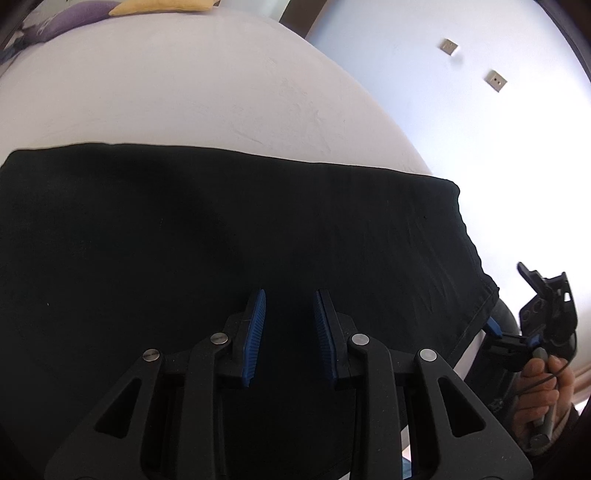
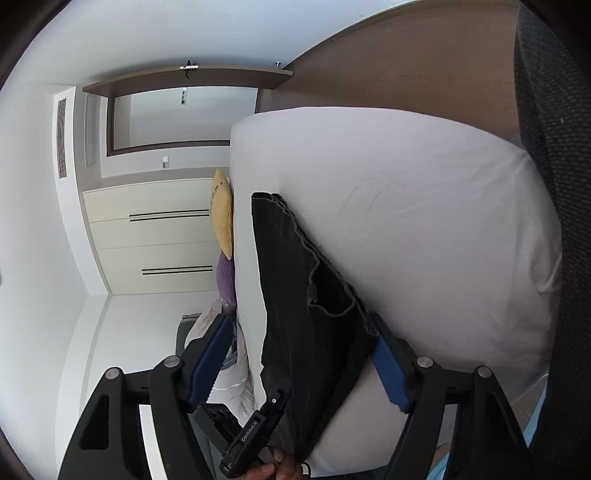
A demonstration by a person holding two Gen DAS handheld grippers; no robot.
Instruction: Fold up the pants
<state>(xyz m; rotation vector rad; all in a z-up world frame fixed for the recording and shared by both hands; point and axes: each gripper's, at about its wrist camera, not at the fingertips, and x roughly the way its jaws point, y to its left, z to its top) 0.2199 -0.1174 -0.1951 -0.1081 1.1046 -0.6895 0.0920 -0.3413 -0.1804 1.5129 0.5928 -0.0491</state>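
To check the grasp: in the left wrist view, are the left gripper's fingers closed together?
No, the left gripper stands open, with black pants visible in the gap.

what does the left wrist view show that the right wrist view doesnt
Only the left wrist view shows two small square wall plates, the right gripper at the pants' corner, and the hand holding it. Only the right wrist view shows the cream wardrobe doors, a wall vent and the dark chair back. Both show the black pants on the white bed, the yellow pillow and the purple pillow. Both grippers' jaws stand open.
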